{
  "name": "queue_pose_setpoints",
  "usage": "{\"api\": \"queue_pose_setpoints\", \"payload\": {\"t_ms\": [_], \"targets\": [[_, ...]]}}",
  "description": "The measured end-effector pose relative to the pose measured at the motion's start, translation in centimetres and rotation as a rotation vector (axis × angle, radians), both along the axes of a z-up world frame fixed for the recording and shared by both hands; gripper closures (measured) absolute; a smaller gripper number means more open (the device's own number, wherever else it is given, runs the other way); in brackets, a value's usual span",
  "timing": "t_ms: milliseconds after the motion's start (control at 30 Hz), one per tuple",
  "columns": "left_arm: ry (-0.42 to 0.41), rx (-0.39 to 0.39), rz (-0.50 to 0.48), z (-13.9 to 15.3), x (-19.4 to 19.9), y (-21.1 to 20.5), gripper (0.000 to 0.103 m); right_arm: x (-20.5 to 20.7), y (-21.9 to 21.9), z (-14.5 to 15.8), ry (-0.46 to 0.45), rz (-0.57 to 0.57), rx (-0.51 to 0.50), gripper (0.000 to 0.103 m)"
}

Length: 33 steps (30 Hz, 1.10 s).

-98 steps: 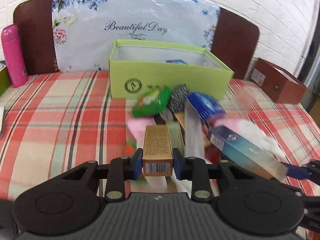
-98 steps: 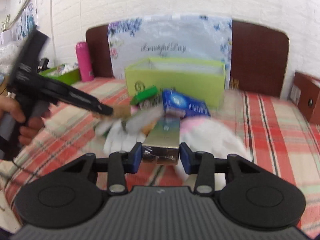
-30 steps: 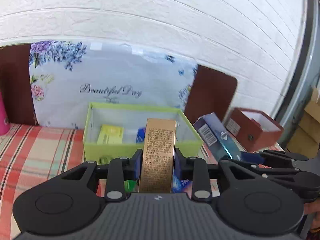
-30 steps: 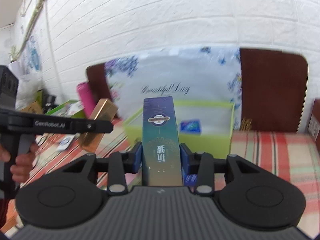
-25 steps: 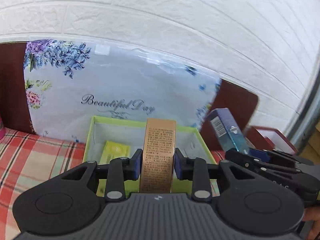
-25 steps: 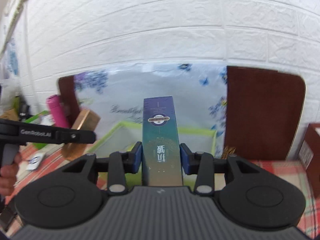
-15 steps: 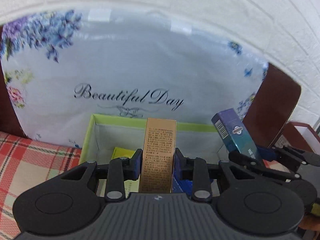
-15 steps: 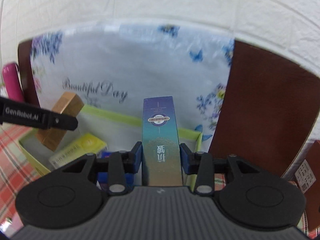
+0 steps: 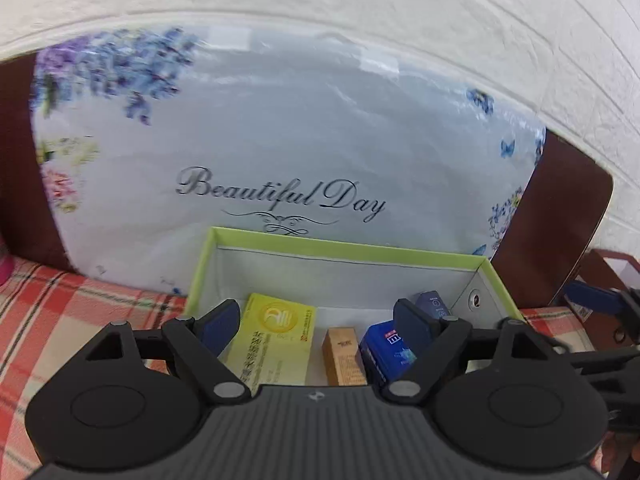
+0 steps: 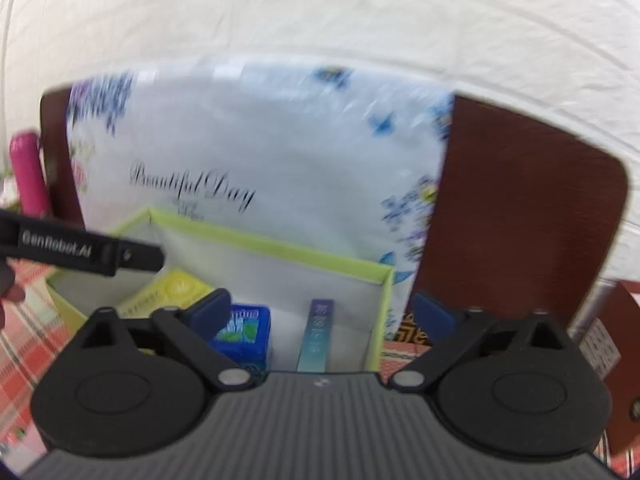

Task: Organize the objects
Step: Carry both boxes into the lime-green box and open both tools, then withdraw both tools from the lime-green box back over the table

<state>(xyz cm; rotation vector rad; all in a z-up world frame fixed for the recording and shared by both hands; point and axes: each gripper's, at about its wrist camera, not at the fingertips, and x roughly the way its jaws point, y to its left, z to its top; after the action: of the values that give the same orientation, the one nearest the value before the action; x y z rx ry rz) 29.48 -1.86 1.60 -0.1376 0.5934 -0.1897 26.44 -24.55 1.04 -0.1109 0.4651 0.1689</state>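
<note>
A lime green box stands on the plaid cloth, also seen in the right wrist view. Inside lie a gold carton, a yellow packet, a blue box and a dark blue-teal carton, whose end also shows in the left wrist view. My left gripper is open and empty above the box. My right gripper is open and empty above the box's right end. The left gripper's finger crosses the right wrist view.
A floral "Beautiful Day" cushion leans on a dark brown headboard behind the box. A pink bottle stands far left. A brown box sits at the right. A white brick wall is behind.
Both grippers have opened. The gold carton has left the left gripper and the blue-teal carton has left the right gripper; both now lie in the green box.
</note>
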Motion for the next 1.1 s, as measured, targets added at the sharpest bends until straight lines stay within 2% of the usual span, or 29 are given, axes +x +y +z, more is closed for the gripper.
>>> {"api": "queue_pose_setpoints", "payload": {"t_ms": [167,267,367,500,767,900,1100], "targets": [[0.026,0.005,0.024,1.6,-4.6,0.2,0.016,-5.8,-2.2,2.7,-0.089,-0.051,0.135,0.0],[0.011,-0.032,-0.002,1.7,-8.0,0.2,0.016,-9.0,-3.3,3.4,-0.084,-0.051,0.211,0.0],[0.021,-0.032,-0.015,1.0,-10.9,-0.4,0.016,-11.9,-3.8,3.0,-0.056,-0.037,0.249,0.0],[0.063,-0.009,-0.026,-0.7,-14.1,-1.0,0.016,-15.5,-3.8,1.2,-0.011,-0.036,0.261,0.0],[0.135,0.063,0.023,-4.0,-18.0,-1.5,0.016,-20.8,-4.1,-3.1,0.082,-0.078,0.282,0.0],[0.175,0.082,0.038,-5.3,-19.1,-1.4,0.016,-22.3,-4.1,-5.0,0.132,-0.086,0.277,0.0],[0.198,0.094,0.028,-6.1,-20.5,-1.0,0.016,-23.0,-4.1,-6.0,0.149,-0.063,0.236,0.0]]}}
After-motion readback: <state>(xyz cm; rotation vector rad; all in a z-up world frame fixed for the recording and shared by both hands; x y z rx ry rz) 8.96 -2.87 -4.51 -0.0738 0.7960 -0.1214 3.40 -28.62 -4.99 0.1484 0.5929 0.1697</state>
